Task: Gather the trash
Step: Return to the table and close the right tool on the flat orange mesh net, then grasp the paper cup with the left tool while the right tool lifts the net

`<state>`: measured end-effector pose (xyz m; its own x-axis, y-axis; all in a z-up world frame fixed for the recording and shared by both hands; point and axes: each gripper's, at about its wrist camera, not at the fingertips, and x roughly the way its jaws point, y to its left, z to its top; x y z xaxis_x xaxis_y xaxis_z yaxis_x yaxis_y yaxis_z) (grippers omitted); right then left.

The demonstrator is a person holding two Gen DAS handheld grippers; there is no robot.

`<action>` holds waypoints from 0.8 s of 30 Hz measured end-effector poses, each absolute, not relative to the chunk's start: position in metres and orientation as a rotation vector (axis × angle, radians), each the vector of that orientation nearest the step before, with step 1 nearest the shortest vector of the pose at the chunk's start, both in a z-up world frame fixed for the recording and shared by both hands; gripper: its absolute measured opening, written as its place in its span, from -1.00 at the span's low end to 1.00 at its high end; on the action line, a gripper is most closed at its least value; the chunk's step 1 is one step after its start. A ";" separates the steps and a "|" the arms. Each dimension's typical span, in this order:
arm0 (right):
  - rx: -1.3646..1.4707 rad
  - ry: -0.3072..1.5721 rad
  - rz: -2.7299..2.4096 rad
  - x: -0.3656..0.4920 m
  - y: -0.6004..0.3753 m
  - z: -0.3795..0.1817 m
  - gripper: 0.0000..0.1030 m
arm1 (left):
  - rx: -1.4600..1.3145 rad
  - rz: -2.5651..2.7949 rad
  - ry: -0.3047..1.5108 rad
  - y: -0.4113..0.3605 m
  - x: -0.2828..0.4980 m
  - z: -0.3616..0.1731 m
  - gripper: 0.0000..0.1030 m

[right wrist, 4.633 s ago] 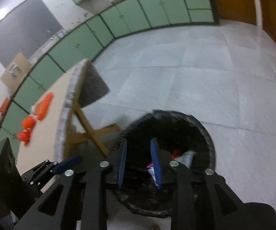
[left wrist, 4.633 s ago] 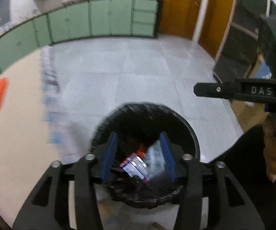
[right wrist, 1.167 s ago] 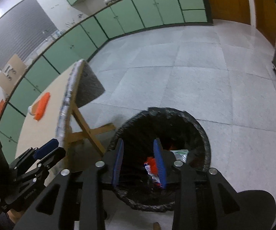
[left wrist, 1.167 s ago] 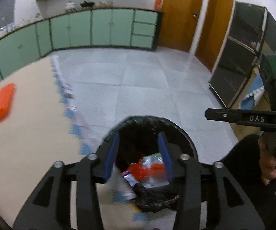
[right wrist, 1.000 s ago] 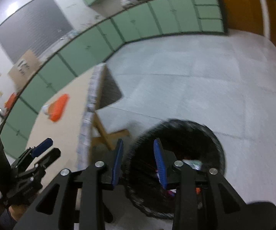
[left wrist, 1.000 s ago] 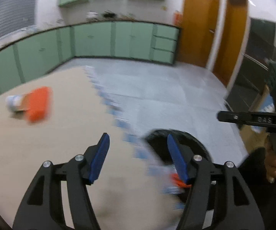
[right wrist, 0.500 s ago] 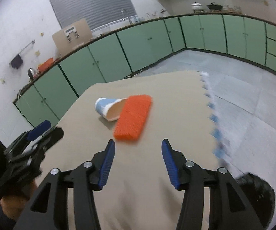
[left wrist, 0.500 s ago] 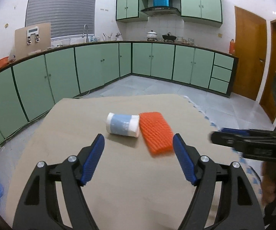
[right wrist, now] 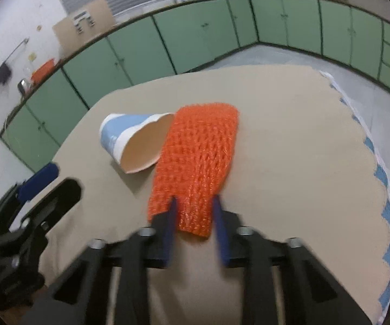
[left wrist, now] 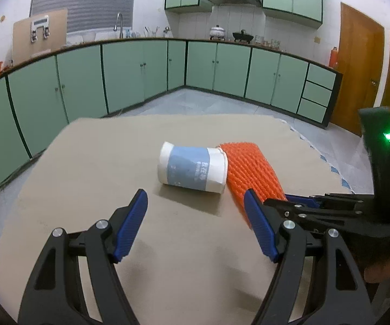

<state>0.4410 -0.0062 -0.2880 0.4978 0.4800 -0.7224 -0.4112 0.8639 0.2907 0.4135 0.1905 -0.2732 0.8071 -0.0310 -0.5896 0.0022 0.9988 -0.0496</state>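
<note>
Table [left wrist: 92, 162]: one flat top with a matte tan covering, smooth and bare apart from two pieces of trash; its right edge is jagged, with blue and white teeth like a puzzle mat.
Left gripper [left wrist: 195, 224]: black frame, two ribbed blue pads standing wide apart with nothing between them; it hangs above the near part of the table, short of the cup.
Paper cup [left wrist: 192, 170]: one, lying on its side near the middle of the table; a tapered white cylinder with a pale blue printed band, the inside plain tan, its mouth turned toward the net and its rim slightly dented.
Foam net [right wrist: 195, 162]: one, bright orange, a flat oblong sleeve of knobbly open mesh, lying just right of the cup and touching its rim.
Right gripper [right wrist: 193, 211]: its two blue pads have just been closing and now sit either side of the near end of the foam net; the picture is blurred here, so they seem to pinch the mesh, though I cannot be sure how firmly.
Cabinets [left wrist: 216, 67]: a curved run of pale green doors with dark trim under a counter, glossy and flat.
Door [left wrist: 360, 73]: one plain panel of orange-brown wood at far right.
</note>
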 end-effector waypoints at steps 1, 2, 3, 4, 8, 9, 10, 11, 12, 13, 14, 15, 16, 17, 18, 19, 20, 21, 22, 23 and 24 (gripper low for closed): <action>0.083 0.891 0.536 0.440 -0.008 -0.286 -0.80 | -0.041 -0.008 0.642 0.188 0.417 -0.274 0.39; 0.090 0.876 0.526 0.439 -0.012 -0.283 -0.82 | -0.040 0.000 0.646 0.186 0.420 -0.274 0.39; 0.108 0.865 0.521 0.440 -0.018 -0.280 -0.82 | -0.043 0.006 0.648 0.184 0.422 -0.274 0.39; 0.126 0.861 0.519 0.440 -0.023 -0.277 -0.82 | -0.050 0.010 0.652 0.181 0.425 -0.273 0.39; 0.167 0.828 0.504 0.445 -0.043 -0.262 -0.82 | -0.036 0.049 0.677 0.167 0.437 -0.275 0.39; 0.178 0.821 0.506 0.445 -0.050 -0.259 -0.82 | -0.023 0.072 0.688 0.165 0.441 -0.277 0.39; 0.189 0.813 0.507 0.445 -0.056 -0.256 -0.82 | -0.013 0.088 0.699 0.163 0.444 -0.278 0.38; 0.198 0.805 0.507 0.446 -0.061 -0.254 -0.82 | -0.011 0.108 0.717 0.162 0.449 -0.281 0.35; 0.211 0.794 0.509 0.444 -0.069 -0.251 -0.82 | -0.018 0.128 0.732 0.162 0.453 -0.283 0.34; 0.217 0.789 0.510 0.445 -0.072 -0.250 -0.82 | -0.026 0.146 0.747 0.162 0.458 -0.285 0.32; 0.223 0.786 0.513 0.445 -0.075 -0.249 -0.82 | -0.033 0.159 0.759 0.164 0.462 -0.287 0.26; 0.228 0.785 0.521 0.445 -0.079 -0.249 -0.82 | -0.042 0.174 0.774 0.166 0.467 -0.288 0.22; 0.228 0.784 0.523 0.447 -0.078 -0.249 -0.82 | -0.054 0.178 0.784 0.168 0.468 -0.289 0.03; 0.229 0.784 0.528 0.448 -0.077 -0.250 -0.82 | -0.089 0.168 0.798 0.174 0.472 -0.291 -0.52; 0.229 0.787 0.534 0.447 -0.078 -0.251 -0.82 | -0.113 0.161 0.811 0.178 0.474 -0.291 -0.82; 0.230 0.787 0.537 0.446 -0.080 -0.251 -0.82 | -0.151 0.153 0.809 0.185 0.473 -0.292 -0.94; 0.233 0.789 0.543 0.445 -0.081 -0.251 -0.82 | -0.178 0.144 0.802 0.190 0.472 -0.291 -0.95; 0.235 0.789 0.545 0.443 -0.081 -0.251 -0.82 | -0.195 0.142 0.791 0.194 0.469 -0.290 -0.95; 0.238 0.790 0.549 0.441 -0.083 -0.251 -0.82 | -0.201 0.143 0.778 0.196 0.466 -0.288 -0.96; 0.243 0.790 0.551 0.438 -0.086 -0.250 -0.82 | -0.203 0.139 0.758 0.198 0.462 -0.285 -0.96; 0.247 0.789 0.553 0.434 -0.090 -0.248 -0.82 | -0.205 0.131 0.747 0.198 0.457 -0.282 -0.96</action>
<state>0.4338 -0.0903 -0.2479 0.5729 0.5557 -0.6025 -0.3762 0.8314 0.4090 0.4571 0.1977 -0.2818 0.7269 0.0454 -0.6853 -0.1910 0.9718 -0.1382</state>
